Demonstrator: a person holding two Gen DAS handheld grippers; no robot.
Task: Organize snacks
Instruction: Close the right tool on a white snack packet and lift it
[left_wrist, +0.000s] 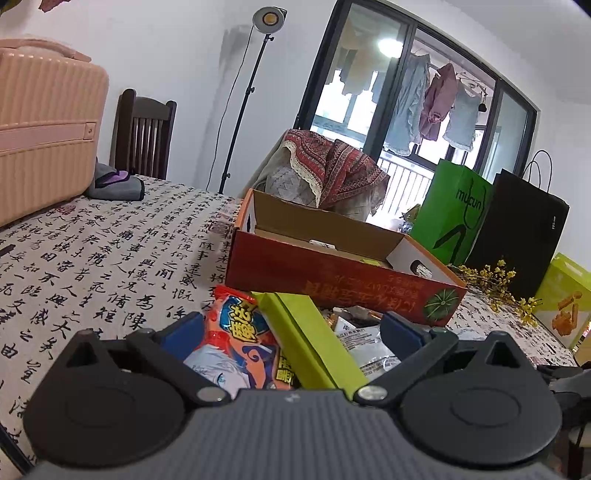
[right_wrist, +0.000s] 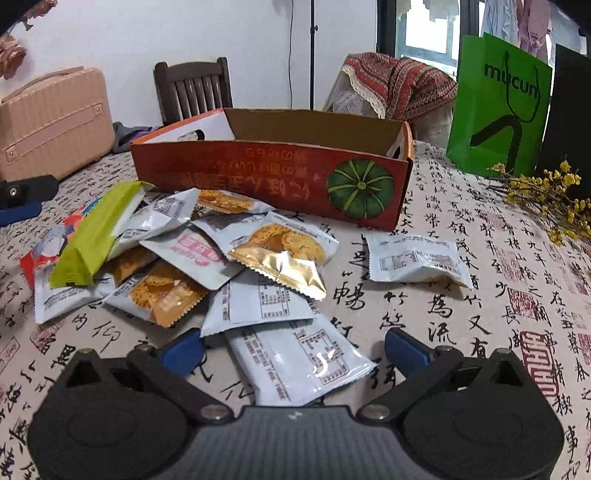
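Observation:
A pile of snack packets (right_wrist: 221, 266) lies on the calligraphy tablecloth in front of an open red cardboard box (right_wrist: 273, 177) with a pumpkin picture. A lime-green packet (right_wrist: 92, 236) and an orange cartoon packet (right_wrist: 48, 243) lie at the pile's left. One white packet (right_wrist: 417, 262) lies apart at the right. My right gripper (right_wrist: 295, 350) is open, low over a white packet (right_wrist: 295, 362) at the pile's near edge. My left gripper (left_wrist: 291, 328) is open, with the lime-green packet (left_wrist: 310, 339) and the orange packet (left_wrist: 240, 339) between its fingers. The box (left_wrist: 332, 269) stands just beyond.
A pink suitcase (right_wrist: 51, 122) and a dark chair (right_wrist: 192, 88) stand at the back left. A green paper bag (right_wrist: 498, 107), a black bag (left_wrist: 517, 229), yellow dried flowers (right_wrist: 543, 199) and a yellow-green carton (left_wrist: 561, 299) are at the right. Patterned cloth (right_wrist: 399, 85) lies behind the box.

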